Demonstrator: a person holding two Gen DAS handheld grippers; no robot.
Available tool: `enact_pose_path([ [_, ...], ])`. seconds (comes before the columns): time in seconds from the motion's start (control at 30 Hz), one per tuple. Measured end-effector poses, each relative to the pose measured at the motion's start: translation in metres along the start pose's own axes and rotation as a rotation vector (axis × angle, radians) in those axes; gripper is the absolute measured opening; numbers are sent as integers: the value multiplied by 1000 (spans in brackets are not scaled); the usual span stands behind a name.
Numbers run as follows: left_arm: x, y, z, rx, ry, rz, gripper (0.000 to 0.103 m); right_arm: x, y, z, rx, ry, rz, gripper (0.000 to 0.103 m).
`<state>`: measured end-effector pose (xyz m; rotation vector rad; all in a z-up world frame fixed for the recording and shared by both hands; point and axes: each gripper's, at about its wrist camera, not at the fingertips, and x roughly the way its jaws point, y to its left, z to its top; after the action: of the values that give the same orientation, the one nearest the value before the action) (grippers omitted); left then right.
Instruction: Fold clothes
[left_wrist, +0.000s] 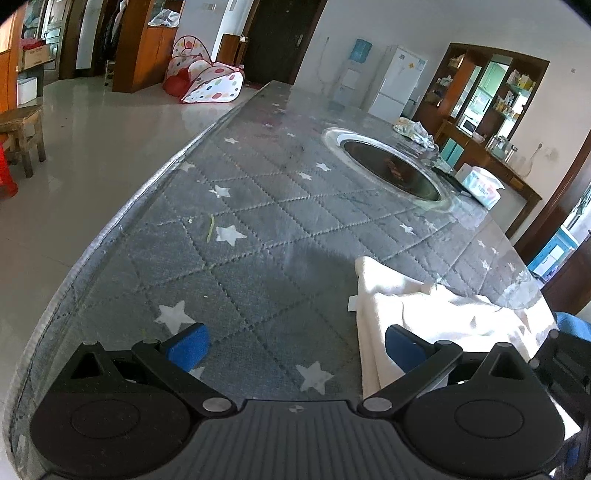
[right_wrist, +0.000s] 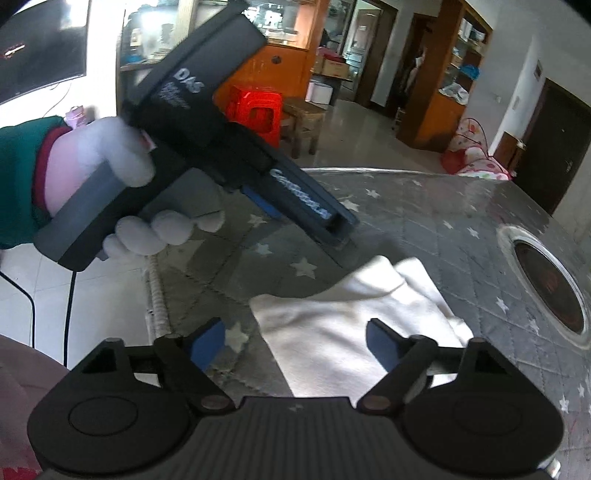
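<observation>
A white folded garment (left_wrist: 424, 306) lies flat on the grey star-patterned table cover (left_wrist: 258, 221), near the table's front edge. My left gripper (left_wrist: 295, 349) is open low over the table, and its right blue pad (left_wrist: 400, 349) overlaps the garment's left edge. In the right wrist view the garment (right_wrist: 332, 317) spreads out ahead. My right gripper (right_wrist: 295, 345) is open above the garment's near part, with nothing pinched between the fingers. A gloved hand (right_wrist: 122, 155) holds the left gripper (right_wrist: 341, 236), whose tip points down just beyond the garment's far corner.
A round metal-rimmed recess (left_wrist: 391, 166) sits in the table's middle, with a tissue pack (left_wrist: 480, 184) and crumpled wrapping (left_wrist: 413, 131) behind it. The table's left edge (left_wrist: 110, 236) drops to tiled floor. A red stool (right_wrist: 255, 110) and a wooden stool (right_wrist: 304, 118) stand nearby.
</observation>
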<state>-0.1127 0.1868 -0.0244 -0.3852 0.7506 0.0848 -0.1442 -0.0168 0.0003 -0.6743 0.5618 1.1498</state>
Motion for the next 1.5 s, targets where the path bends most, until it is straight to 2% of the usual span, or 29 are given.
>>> enact_pose_path([
  [0.07,0,-1,0,0,3,4,103,1,3,0,-10,2,-4,77],
  [0.1,0,0,1,-2,5,1,103,2,4,0,-15,2,-4,70],
  [0.27,1,0,3,-12,11,0,103,6,10,-1,-44,19,-7,56],
  [0.37,1,1,4,-24,12,-5,103,9,10,-2,-49,27,-31,44],
  [0.4,1,2,4,-30,12,-8,103,8,10,-2,-43,27,-36,38],
  [0.6,-2,9,5,-99,15,-51,103,3,2,-1,7,9,-34,23],
  [0.8,-4,15,6,-191,34,-133,103,-4,-10,0,92,-21,-12,18],
  [1.1,3,11,2,-331,84,-288,103,-25,-29,1,224,-85,6,16],
  [1.3,15,1,-2,-395,119,-377,101,-38,-33,-1,261,-119,3,16],
  [1.37,19,-4,-3,-404,129,-403,97,-42,-34,-2,269,-128,6,15],
  [1.43,24,-8,-4,-417,143,-431,86,-46,-34,-3,274,-136,7,15],
  [1.5,30,-12,-7,-438,164,-460,79,-49,-33,-4,278,-143,12,15],
])
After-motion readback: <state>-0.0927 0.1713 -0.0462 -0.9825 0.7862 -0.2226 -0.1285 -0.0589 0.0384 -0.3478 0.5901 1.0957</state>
